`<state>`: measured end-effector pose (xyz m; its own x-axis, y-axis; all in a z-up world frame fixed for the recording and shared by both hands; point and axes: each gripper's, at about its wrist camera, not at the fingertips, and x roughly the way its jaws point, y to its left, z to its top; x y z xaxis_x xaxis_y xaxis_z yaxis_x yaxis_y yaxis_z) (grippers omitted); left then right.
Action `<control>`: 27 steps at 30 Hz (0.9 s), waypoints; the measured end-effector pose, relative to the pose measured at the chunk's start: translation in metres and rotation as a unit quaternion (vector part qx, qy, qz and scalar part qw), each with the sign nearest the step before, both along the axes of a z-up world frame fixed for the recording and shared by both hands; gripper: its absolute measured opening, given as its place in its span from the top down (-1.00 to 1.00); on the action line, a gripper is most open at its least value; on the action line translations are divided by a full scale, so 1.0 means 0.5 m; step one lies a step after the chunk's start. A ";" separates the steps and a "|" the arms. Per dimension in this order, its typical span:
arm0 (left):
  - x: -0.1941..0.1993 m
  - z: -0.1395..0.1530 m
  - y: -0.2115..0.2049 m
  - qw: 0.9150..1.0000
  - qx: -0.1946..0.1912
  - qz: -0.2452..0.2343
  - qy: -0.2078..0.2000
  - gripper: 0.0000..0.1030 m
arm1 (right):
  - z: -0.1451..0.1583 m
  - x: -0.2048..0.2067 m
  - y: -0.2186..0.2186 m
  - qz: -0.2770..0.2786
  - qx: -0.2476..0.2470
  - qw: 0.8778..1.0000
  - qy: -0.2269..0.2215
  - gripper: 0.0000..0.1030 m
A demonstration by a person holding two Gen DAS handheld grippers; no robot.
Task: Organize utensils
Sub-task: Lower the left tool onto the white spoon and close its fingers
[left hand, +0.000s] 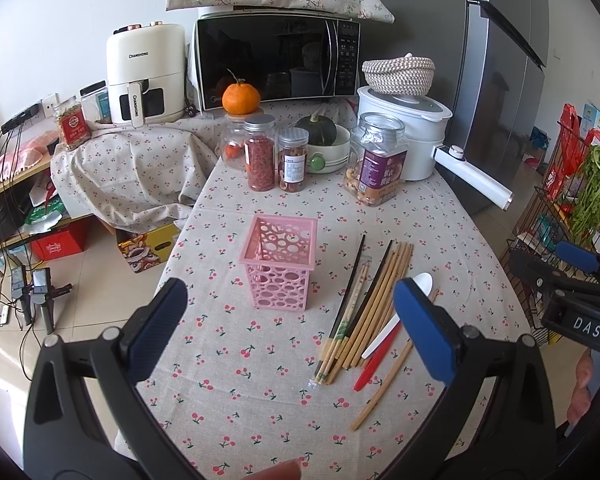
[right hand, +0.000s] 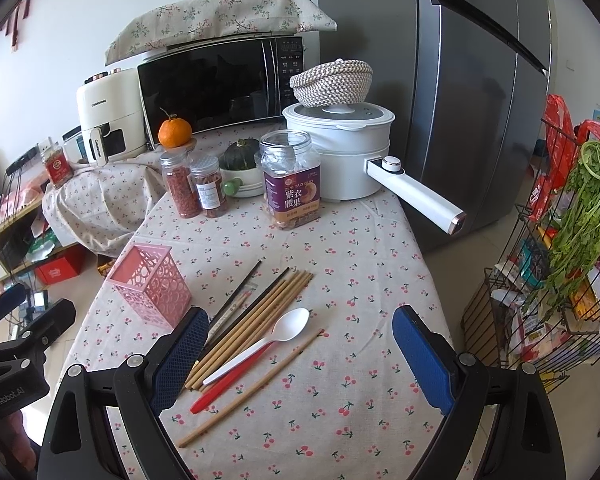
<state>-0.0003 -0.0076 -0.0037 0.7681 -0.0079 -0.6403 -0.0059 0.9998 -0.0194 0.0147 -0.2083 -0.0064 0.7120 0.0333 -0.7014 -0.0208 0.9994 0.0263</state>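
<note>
A pink perforated utensil holder (left hand: pixel 278 264) (right hand: pixel 150 286) stands upright on the cherry-print tablecloth. To its right lie several wooden chopsticks (left hand: pixel 374 304) (right hand: pixel 256 322), two black ones (left hand: pixel 350 280), a wrapped pair (left hand: pixel 336 340), a white plastic spoon (right hand: pixel 272 338) (left hand: pixel 418 286) and a red utensil (right hand: pixel 224 386) (left hand: pixel 374 364) under it. One chopstick (right hand: pixel 252 388) lies apart at the front. My left gripper (left hand: pixel 290 328) hovers open in front of the holder. My right gripper (right hand: pixel 298 354) hangs open over the spoon and chopsticks, holding nothing.
Jars (left hand: pixel 260 152), a squash in a bowl (left hand: pixel 320 136), a white electric pot (right hand: pixel 340 148) with a long handle, a microwave (left hand: pixel 276 62) and an air fryer (left hand: pixel 146 74) crowd the table's back. A wire rack with greens (right hand: pixel 572 248) stands at the right.
</note>
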 end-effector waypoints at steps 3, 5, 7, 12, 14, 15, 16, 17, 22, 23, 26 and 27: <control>0.008 -0.003 -0.005 1.000 0.007 -0.007 0.007 -0.99 | -0.003 0.014 -0.012 0.002 0.010 1.000 0.014 -0.83; 0.021 -0.008 -0.011 1.000 0.017 -0.014 0.018 -0.99 | -0.008 0.027 -0.024 0.004 0.023 0.999 0.031 -0.83; 0.039 -0.013 -0.021 0.998 0.023 -0.041 0.040 -0.99 | -0.015 0.042 -0.039 0.001 0.035 0.998 0.048 -0.83; 0.099 -0.031 -0.054 0.987 -0.010 -0.115 0.111 -0.99 | -0.035 0.079 -0.079 -0.015 0.044 0.995 0.083 -0.83; 0.129 -0.046 -0.070 0.980 -0.031 -0.139 0.139 -0.93 | -0.046 0.090 -0.096 -0.023 0.050 0.994 0.098 -0.83; 0.143 -0.057 -0.084 0.976 -0.034 -0.148 0.155 -0.84 | -0.052 0.096 -0.105 -0.026 0.054 0.992 0.107 -0.83; 0.158 -0.068 -0.096 0.972 -0.037 -0.159 0.171 -0.76 | -0.060 0.102 -0.116 -0.030 0.060 0.991 0.116 -0.83; 0.172 -0.080 -0.112 0.967 -0.041 -0.170 0.187 -0.61 | -0.068 0.108 -0.127 -0.035 0.064 0.989 0.126 -0.83; 0.238 -0.161 -0.200 0.926 -0.058 -0.248 0.280 -0.26 | -0.107 0.127 -0.181 -0.058 0.071 0.981 0.173 -0.83; 0.248 -0.173 -0.218 0.921 -0.051 -0.256 0.289 -0.17 | -0.113 0.128 -0.193 -0.062 0.074 0.979 0.179 -0.83; 0.268 -0.198 -0.267 0.914 -0.026 -0.275 0.298 -0.17 | -0.125 0.132 -0.220 -0.073 0.079 0.976 0.189 -0.83; 0.275 -0.207 -0.282 0.914 -0.017 -0.276 0.298 -0.17 | -0.130 0.133 -0.227 -0.075 0.080 0.975 0.192 -0.83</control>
